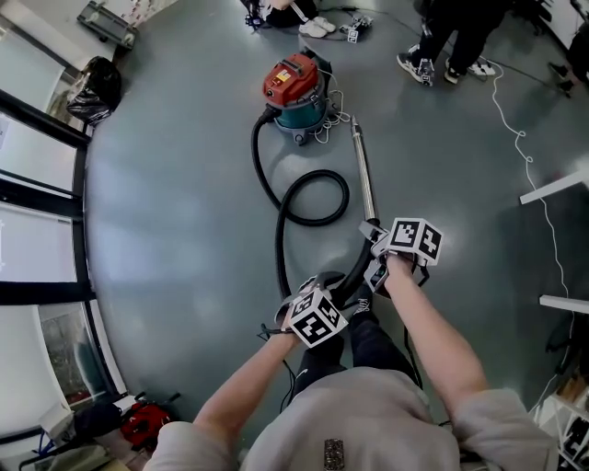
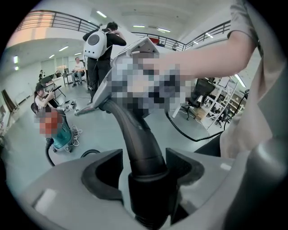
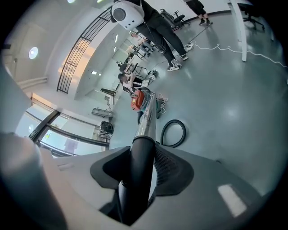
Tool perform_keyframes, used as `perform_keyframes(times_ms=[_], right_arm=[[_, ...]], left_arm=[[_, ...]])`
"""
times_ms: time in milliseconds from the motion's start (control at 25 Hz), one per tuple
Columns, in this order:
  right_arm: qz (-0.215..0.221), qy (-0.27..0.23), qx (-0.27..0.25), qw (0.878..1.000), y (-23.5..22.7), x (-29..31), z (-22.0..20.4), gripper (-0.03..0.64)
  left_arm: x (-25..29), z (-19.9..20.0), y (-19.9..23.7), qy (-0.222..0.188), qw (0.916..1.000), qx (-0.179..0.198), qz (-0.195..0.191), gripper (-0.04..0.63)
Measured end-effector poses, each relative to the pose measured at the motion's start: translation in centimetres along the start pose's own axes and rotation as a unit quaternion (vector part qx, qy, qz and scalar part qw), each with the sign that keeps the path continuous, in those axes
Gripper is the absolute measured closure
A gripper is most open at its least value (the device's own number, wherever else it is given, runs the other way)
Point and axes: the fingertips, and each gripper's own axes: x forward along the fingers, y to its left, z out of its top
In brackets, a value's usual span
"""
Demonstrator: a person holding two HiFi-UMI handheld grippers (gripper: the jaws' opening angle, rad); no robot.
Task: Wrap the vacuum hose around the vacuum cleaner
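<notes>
The red-and-teal vacuum cleaner [image 1: 294,87] stands on the grey floor far ahead. Its black hose [image 1: 313,198] runs from it in a loose loop toward me. The metal wand [image 1: 365,175] lies along the floor, its near end lifted. My left gripper [image 1: 339,292] is shut on the hose's black curved cuff [image 2: 139,148], which fills the gap between its jaws [image 2: 144,179]. My right gripper [image 1: 375,262] is shut on the wand's black handle end [image 3: 141,157], with the shiny tube [image 3: 148,119] pointing away toward the vacuum [image 3: 138,99].
Two people stand at the far right [image 1: 451,37], another's shoes at the far middle [image 1: 313,23]. A white cable [image 1: 515,129] snakes across the floor at right beside desk edges [image 1: 552,189]. A glass wall [image 1: 37,230] and a black bag [image 1: 97,87] line the left.
</notes>
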Motion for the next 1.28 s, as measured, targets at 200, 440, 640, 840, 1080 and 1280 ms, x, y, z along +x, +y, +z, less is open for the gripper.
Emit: perform_keyframes(times_ms=[200,440,640,840,1080,1280], right_arm=[[-0.003,-0.004,-0.008,1.0,-1.5,-1.5,4.7,0.437],[-0.01,-0.004,-0.046,0.999,-2.5,-2.3,9.7,0.437],[-0.011,0.013,-0.119,0.993,-1.8,-2.5,12.0,0.443],[0.002,0.06,-0.193,0.979,0.0,-2.2,10.7,0.445],[0.011,0.119,-0.259,0.959,2.1,-1.0,7.3,0.445],[0.011,0.158,-0.308,0.938,4.8,0.3,6.5,0.445]], left_arm=[[0.8,3.2,0.6,-0.005,0.9996,-0.022,-0.018,0.304],[-0.2,6.1,2.4,0.005,0.9998,-0.018,-0.011,0.29],[-1.2,7.2,7.1,0.034,0.9988,0.007,0.033,0.291],[-1.2,9.9,12.6,0.046,0.992,0.091,0.075,0.291],[-1.7,12.0,18.9,0.046,0.9751,0.205,0.072,0.342],[-2.1,11.5,23.0,0.05,0.9546,0.288,0.06,0.362]])
